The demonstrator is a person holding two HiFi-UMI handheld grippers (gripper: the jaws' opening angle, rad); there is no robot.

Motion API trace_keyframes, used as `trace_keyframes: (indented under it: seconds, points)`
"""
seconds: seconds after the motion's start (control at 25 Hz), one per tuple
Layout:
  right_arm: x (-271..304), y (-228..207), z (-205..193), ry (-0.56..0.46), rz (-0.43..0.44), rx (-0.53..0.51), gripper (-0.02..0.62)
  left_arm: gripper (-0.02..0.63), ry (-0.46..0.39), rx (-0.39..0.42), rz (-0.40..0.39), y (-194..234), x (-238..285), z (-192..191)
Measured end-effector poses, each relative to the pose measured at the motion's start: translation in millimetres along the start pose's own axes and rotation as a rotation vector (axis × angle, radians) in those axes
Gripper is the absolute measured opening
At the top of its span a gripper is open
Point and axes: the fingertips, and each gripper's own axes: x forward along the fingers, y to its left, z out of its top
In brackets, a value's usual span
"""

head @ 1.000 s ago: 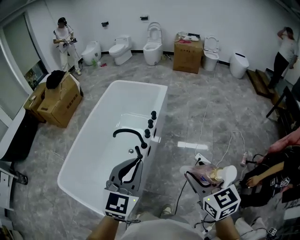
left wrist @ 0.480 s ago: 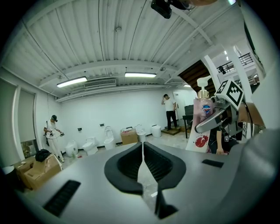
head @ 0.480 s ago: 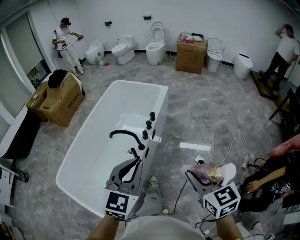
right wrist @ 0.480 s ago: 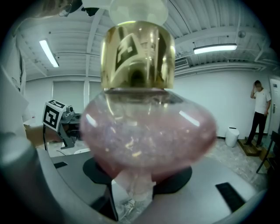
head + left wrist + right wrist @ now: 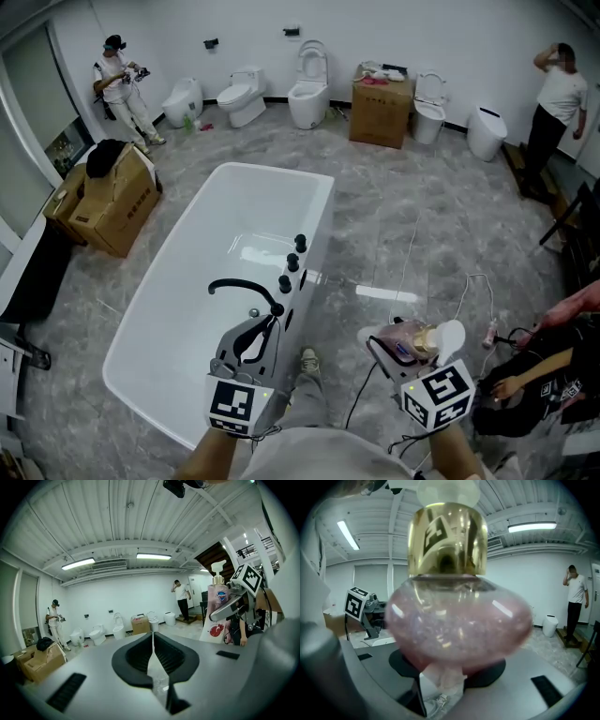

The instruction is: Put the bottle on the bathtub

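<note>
Okay, far left first: a cardboard box [image 5: 112,202] is sitting on the floor [image 5: 403,187], and it's not part of this job. The bathtub [image 5: 317,211] is lying diagonally mid-room, white, with nothing in it. A faucet [image 5: 246,286] and a row of black knobs [image 5: 292,262] are taking up the near stretch of its right rim. So I'm guessing the bare rim further along is where the bottle is meant to go.

The left tool [image 5: 272,326] is hovering over the near rim beside the faucet. Its jaws are pressing together with nothing between them. It's probably idling, since one tool is enough for this carry.

The right tool [image 5: 403,349] is carrying the bottle [image 5: 419,339]. Its jaws are clamping the pink body below the gold collar, and the white pump is sticking out past the tips. Gripping the body rather than the pump is likely what's stopping it from swivelling.

The bottle is hanging in the air over the floor to the right of the tub, well apart from the rim, so placing is not yet happening. The next move is likely a swing leftward to set the base flat. The rim is looking narrow and rounded, so the bottle could tip into the tub.
</note>
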Motion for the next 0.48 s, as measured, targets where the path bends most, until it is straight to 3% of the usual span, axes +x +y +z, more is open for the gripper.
trace_keyframes:
  seconds: [0.48]
  points:
    - [146,-87,43,0.055,-0.028,0.028,0.245,0.029,0.056,-0.043,-0.036,98,153,-22]
